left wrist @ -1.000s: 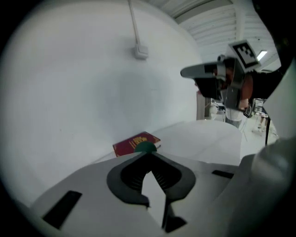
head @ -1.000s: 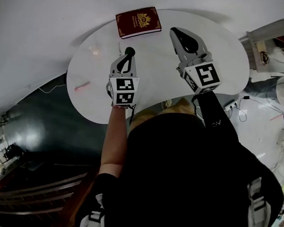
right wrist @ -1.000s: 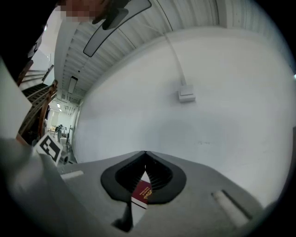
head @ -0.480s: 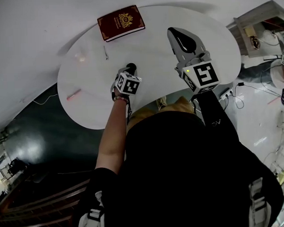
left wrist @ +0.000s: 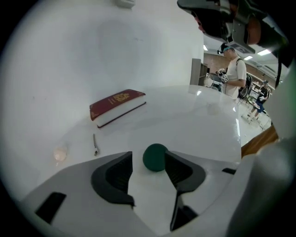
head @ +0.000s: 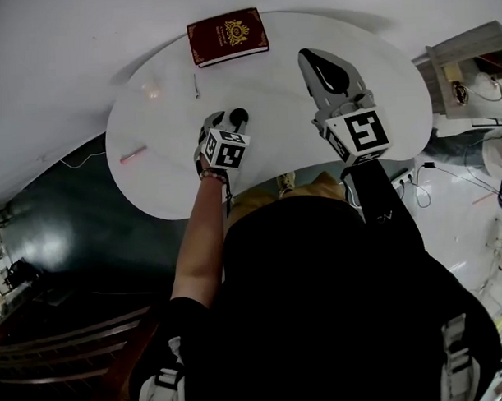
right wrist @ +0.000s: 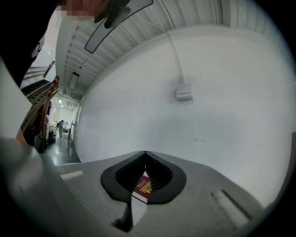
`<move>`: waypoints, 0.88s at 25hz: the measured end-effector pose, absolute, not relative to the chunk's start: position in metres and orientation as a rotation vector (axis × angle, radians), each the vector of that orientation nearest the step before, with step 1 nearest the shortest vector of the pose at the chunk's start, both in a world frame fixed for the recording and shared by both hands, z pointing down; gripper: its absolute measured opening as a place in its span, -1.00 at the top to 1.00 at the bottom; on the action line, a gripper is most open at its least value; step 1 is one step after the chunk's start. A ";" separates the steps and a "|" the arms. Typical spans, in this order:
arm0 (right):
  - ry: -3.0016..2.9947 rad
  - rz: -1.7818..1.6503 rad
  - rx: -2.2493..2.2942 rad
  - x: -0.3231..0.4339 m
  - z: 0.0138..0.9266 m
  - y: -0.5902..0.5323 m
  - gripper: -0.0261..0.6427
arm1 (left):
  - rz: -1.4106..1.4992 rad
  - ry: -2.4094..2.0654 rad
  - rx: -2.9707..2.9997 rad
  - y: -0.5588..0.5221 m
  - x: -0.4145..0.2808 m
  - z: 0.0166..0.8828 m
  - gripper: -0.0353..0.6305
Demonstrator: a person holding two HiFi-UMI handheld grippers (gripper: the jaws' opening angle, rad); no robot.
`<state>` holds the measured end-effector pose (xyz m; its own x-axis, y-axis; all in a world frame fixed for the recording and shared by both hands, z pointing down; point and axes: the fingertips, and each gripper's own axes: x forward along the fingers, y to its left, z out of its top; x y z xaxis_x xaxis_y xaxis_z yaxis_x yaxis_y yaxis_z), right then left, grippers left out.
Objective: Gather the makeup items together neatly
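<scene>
A dark green ball-shaped item (left wrist: pixel 155 157) rests on the white oval table (head: pixel 272 104) between the jaws of my left gripper (left wrist: pixel 149 157). Those jaws have just been opening and now stand wide, the left one clear of the ball. In the head view the left gripper (head: pixel 225 121) points steeply down at mid-table, with the green item (head: pixel 238 116) at its tip. A thin grey stick (head: pixel 196 85), a pale round piece (head: pixel 153 90) and a pink stick (head: pixel 133 153) lie to its left. My right gripper (head: pixel 329 69) hovers at the right, shut and empty.
A dark red book (head: pixel 227 36) with a gold crest lies at the table's far edge, against the white wall. The table's near edge drops to a dark floor. A person (left wrist: pixel 233 69) stands far off in the left gripper view.
My left gripper has come down to the table with the green item and its jaws have spread apart, leaving the item on the surface. The right gripper has hardly shifted.
</scene>
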<state>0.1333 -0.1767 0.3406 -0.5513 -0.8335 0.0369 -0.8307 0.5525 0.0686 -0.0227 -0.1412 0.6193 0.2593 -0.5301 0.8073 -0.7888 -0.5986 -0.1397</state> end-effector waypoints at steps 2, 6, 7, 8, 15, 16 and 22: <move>-2.738 -0.070 1.426 0.127 0.339 -0.176 0.91 | 1.187 -1.306 2.247 -0.141 -0.030 0.600 0.24; -2.800 -0.076 1.358 0.110 0.334 -0.176 0.91 | 1.008 -1.508 2.252 -0.142 -0.051 0.545 0.24; -2.818 -0.082 1.339 0.106 0.332 -0.176 0.91 | 0.955 -1.565 2.250 -0.142 -0.058 0.529 0.24; -2.840 -0.094 1.316 0.101 0.329 -0.176 0.91 | 0.898 -1.624 2.253 -0.142 -0.064 0.512 0.24; -2.945 -0.116 1.165 0.060 0.317 -0.173 0.91 | 0.588 -2.012 2.332 -0.127 -0.101 0.392 0.24; -2.945 -0.106 1.145 0.054 0.317 -0.172 0.91 | 0.560 -2.063 2.345 -0.124 -0.105 0.378 0.24; -2.968 -0.082 1.062 0.018 0.321 -0.168 0.91 | 0.532 -2.172 2.340 -0.113 -0.128 0.355 0.24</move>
